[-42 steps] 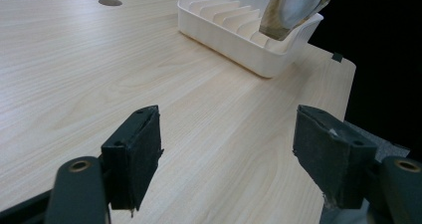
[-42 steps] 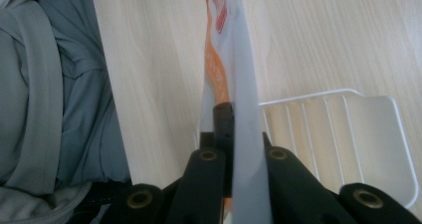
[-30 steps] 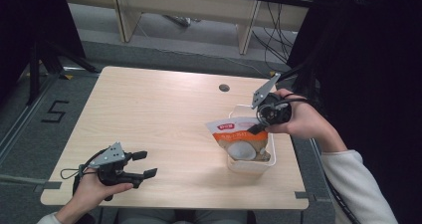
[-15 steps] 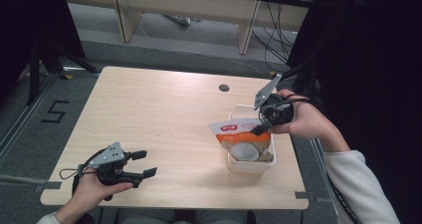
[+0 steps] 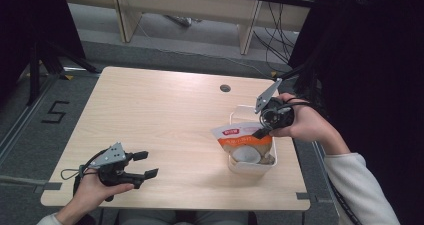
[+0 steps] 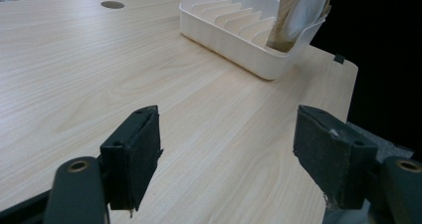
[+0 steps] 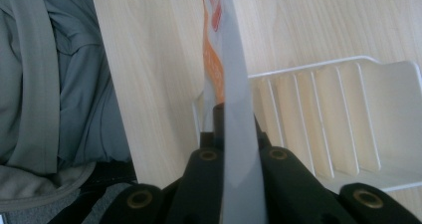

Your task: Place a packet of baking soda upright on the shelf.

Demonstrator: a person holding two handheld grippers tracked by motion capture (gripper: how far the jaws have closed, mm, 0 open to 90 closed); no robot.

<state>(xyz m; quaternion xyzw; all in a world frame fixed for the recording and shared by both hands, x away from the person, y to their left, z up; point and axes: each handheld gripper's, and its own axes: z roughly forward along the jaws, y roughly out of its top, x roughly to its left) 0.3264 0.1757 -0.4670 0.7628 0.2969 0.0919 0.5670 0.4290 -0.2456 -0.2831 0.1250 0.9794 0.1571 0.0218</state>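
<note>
Bare worktop (image 5: 165, 110) spans the frame's left and centre — passable; the rack (image 5: 239, 114) and pouch (image 5: 243, 139) block the lower right

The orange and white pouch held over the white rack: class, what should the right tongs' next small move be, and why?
Probably lower it a little further and only then let go. The right tongs are shut on the pouch by its top edge, and its lower end already sits inside the white rack, between the ribs as far as the left gripper view shows. The left tongs rest open and apart.
</note>
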